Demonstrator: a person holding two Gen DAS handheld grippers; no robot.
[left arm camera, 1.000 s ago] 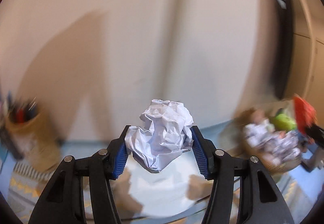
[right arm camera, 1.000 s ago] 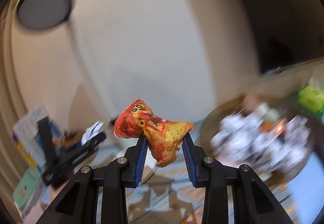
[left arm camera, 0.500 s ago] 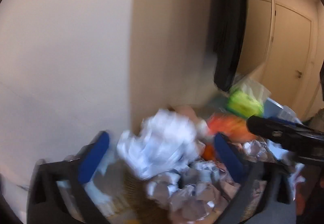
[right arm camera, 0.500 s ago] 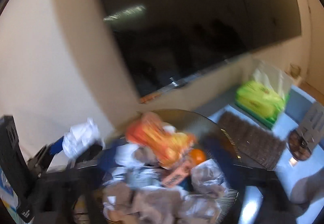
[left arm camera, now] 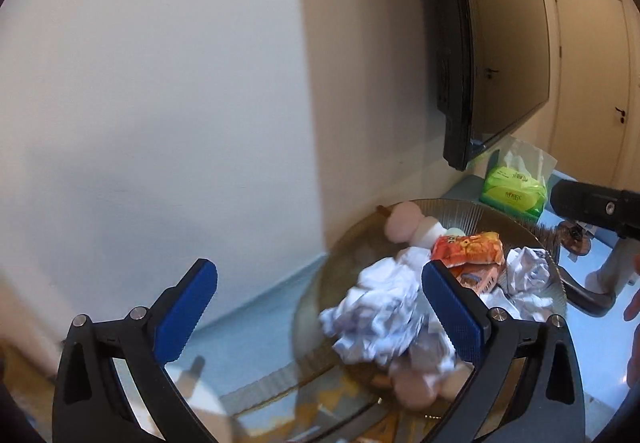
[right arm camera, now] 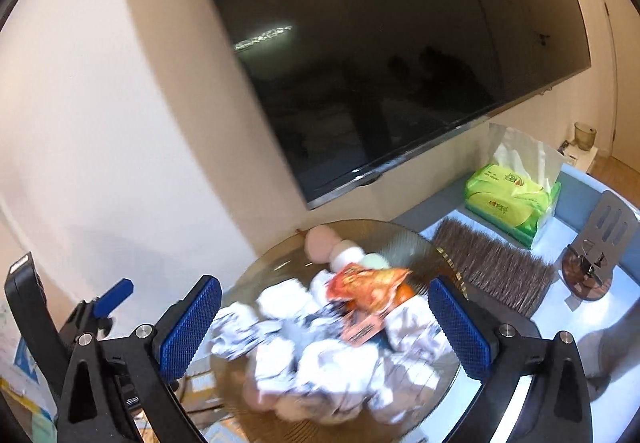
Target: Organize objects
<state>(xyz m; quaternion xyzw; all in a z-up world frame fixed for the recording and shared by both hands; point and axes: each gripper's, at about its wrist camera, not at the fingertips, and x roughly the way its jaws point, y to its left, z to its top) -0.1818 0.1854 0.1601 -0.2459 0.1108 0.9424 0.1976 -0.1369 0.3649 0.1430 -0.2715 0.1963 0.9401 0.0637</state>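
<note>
Both grippers gape, empty. The paper ball [left arm camera: 384, 315] lies in the bowl [left arm camera: 472, 213] at lower right, between the left gripper [left arm camera: 320, 307] fingers. The wrapper [right arm camera: 368, 289] lies mid-frame between the right gripper [right arm camera: 320, 323] fingers

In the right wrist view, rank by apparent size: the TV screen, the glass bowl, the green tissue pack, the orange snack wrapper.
1. TV screen, by far largest.
2. Glass bowl.
3. and 4. Green tissue pack and orange snack wrapper look alike; the wrapper lies nearer the camera, so I won't rank them.
</note>
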